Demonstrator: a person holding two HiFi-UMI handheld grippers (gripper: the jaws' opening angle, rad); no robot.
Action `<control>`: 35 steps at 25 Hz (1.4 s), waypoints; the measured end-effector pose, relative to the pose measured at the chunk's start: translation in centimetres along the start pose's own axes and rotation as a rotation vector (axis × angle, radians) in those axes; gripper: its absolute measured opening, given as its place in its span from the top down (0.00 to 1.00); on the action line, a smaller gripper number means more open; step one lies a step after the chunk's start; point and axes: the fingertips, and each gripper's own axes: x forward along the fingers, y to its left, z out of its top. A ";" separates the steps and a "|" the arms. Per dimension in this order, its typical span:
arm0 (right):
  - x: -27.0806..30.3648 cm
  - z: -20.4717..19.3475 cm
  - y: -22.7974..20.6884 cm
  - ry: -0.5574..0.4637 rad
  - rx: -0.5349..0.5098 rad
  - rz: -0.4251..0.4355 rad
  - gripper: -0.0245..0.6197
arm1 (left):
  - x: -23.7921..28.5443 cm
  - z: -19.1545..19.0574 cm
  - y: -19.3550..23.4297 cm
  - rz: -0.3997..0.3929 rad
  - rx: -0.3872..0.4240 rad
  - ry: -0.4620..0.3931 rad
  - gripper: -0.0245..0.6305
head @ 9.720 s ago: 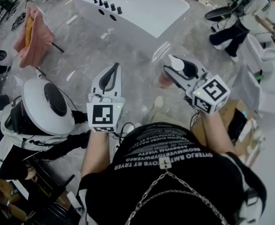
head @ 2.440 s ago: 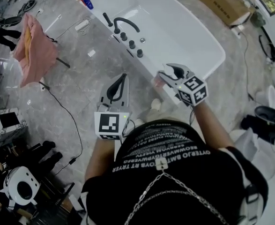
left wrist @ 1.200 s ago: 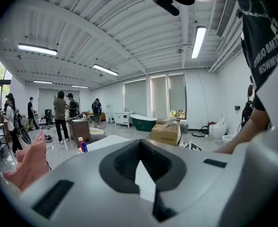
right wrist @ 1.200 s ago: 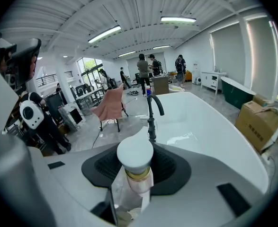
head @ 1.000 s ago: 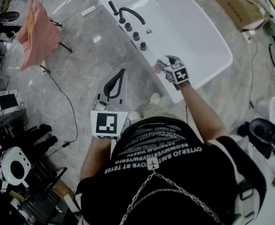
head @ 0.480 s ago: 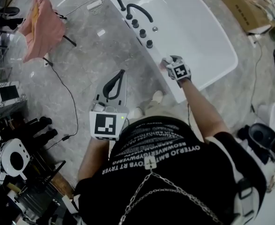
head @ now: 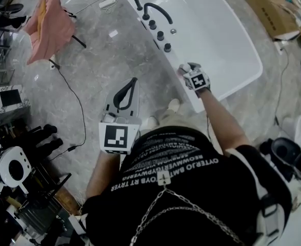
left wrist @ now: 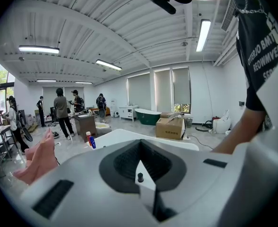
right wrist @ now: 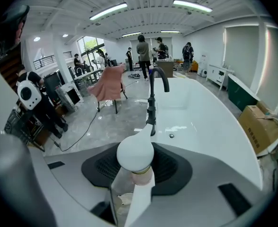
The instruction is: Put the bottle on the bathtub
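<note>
Bare bathtub rim (head: 179,54) here; faucet (head: 157,9) and knobs (head: 160,35) crowd it farther along.

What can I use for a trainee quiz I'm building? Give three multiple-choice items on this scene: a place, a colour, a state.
1. Where is the right gripper?
A. Over the pink cloth
B. At the bathtub's near rim
C. Beside the cardboard box

2. What colour is the bottle's cap?
A. Blue
B. Black
C. White

3. How does the left gripper stand?
A. Shut, holding nothing
B. Wide open
C. Shut on the bottle

Answers:
1 B: in the head view the right gripper sits at the edge of the bathtub.
2 C: the right gripper view shows a round white cap on the bottle.
3 A: the left gripper has its jaws together with nothing between them.
</note>
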 end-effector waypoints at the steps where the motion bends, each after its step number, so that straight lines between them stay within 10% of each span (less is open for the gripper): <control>1: 0.2 -0.2 0.5 0.005 -0.006 0.013 0.72 | -0.1 -0.1 0.0 0.000 0.003 0.002 0.96; 22: -5.3 -2.8 2.1 -0.095 0.150 -0.155 0.65 | -6.9 -0.7 -1.2 -0.069 0.064 -0.057 0.96; 29: -10.8 -4.2 5.1 -0.265 0.216 -0.151 0.66 | -10.5 -1.1 -1.3 -0.089 0.075 -0.110 0.96; 31: -13.6 -3.2 6.5 -0.353 0.222 -0.162 0.87 | -11.1 -1.1 -1.0 -0.089 0.058 -0.115 0.96; 35: -17.9 -1.5 9.6 -0.475 0.197 -0.161 0.95 | -11.9 -1.1 -0.7 -0.082 -0.005 -0.139 0.96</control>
